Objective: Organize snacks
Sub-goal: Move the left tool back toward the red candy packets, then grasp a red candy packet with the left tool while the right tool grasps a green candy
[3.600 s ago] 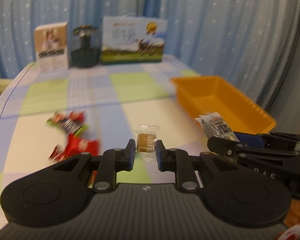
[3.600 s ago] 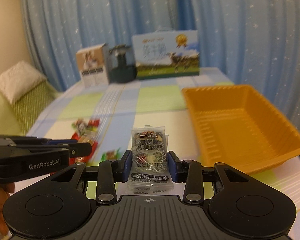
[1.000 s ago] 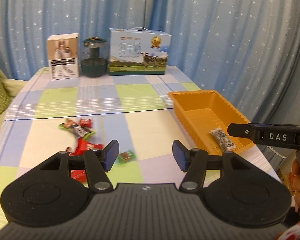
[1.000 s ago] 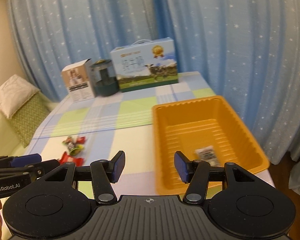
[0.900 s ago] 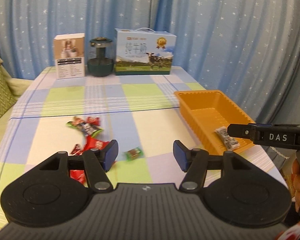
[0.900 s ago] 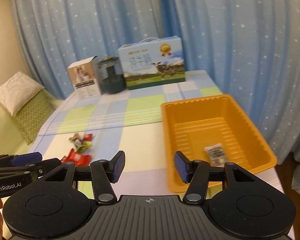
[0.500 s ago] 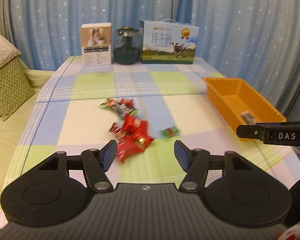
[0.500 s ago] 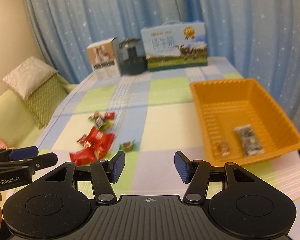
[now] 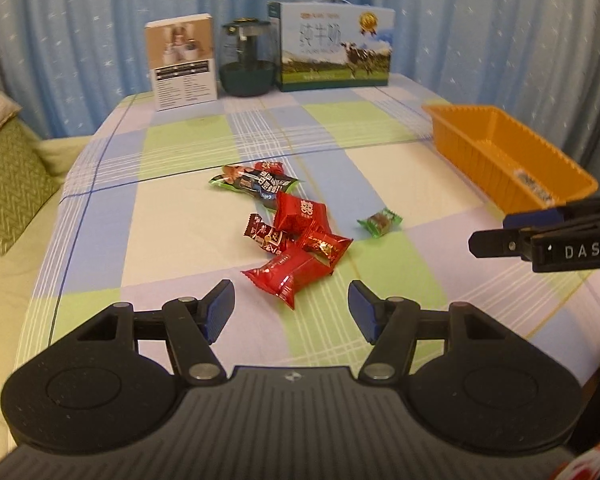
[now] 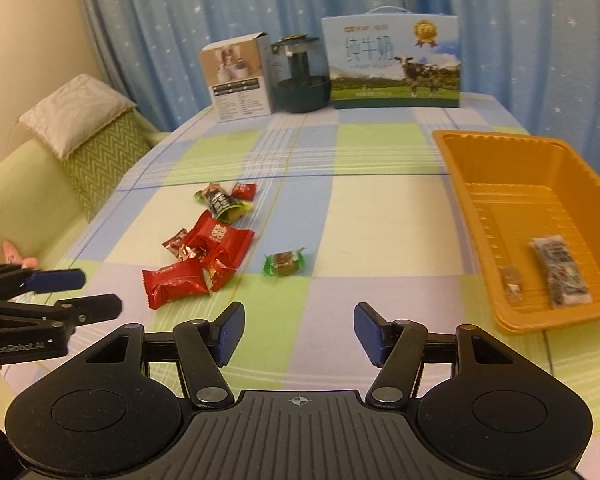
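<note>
While both grippers hang above the near edge of the checked table (image 10: 372, 152), their fingers stand wide apart and hold nothing: the left gripper (image 9: 291, 307) faces the heap of red snack packets (image 9: 298, 236), the right gripper (image 10: 299, 336) faces bare cloth between the heap and the orange tray (image 10: 512, 172). The tray sits along the table's right edge, its near corner close to the table's near rim, and it holds a grey-printed packet (image 10: 561, 271) and a small brown sweet (image 10: 511, 283) at its near end. A green-wrapped sweet (image 10: 284, 263) lies alone, just right of the heap, with open cloth all the way from it to the tray. The far edge is lined by a small white box (image 10: 240, 78), a dark jar (image 10: 299, 76) and a milk carton (image 10: 394, 64); the middle of the table lies free. Compared with 3.6 s ago, each gripper has let go of its packet, both now lie in the tray, and both cameras have drawn back leftward toward the heap.
</note>
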The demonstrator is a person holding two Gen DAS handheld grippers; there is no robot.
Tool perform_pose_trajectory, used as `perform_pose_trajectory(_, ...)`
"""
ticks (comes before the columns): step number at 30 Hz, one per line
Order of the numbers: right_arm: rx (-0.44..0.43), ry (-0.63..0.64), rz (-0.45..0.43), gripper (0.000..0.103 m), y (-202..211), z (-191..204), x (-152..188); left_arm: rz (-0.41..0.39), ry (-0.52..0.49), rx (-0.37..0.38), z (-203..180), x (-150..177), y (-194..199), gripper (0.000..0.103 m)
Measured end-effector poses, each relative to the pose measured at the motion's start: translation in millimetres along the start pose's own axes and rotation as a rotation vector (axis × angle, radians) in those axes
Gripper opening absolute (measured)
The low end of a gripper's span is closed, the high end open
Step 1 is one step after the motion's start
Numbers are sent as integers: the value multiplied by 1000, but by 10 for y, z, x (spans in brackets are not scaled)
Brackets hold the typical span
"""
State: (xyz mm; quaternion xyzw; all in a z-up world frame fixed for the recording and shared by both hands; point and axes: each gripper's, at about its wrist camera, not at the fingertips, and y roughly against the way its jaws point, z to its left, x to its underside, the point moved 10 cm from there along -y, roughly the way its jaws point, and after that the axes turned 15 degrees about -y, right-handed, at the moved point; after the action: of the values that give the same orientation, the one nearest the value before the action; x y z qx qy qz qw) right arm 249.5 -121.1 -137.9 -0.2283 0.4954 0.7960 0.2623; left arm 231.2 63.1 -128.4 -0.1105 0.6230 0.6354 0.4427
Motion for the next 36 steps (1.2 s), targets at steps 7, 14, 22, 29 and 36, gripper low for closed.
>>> perform_pose_trajectory(7,-10,60,27,63,-339,9,-42,25,-93,25,58,-26,-380,60)
perform_pose_trajectory(14,3,121,64,63,-614,-39,-109,67,-162,75,40,-24,-728,60)
perform_pose_trajectory(22,9,213,97,63,-864,-16,-120,76,-201,115,-6,-47,-909,59)
perform_pose_trajectory(29,-9,217,99,63,-964,-12,-214,102,-217,166,-126,28,-856,44)
perform_pose_trajectory(36,-20,221,104,63,-944,-9,-227,105,-230,165,-162,109,-687,55)
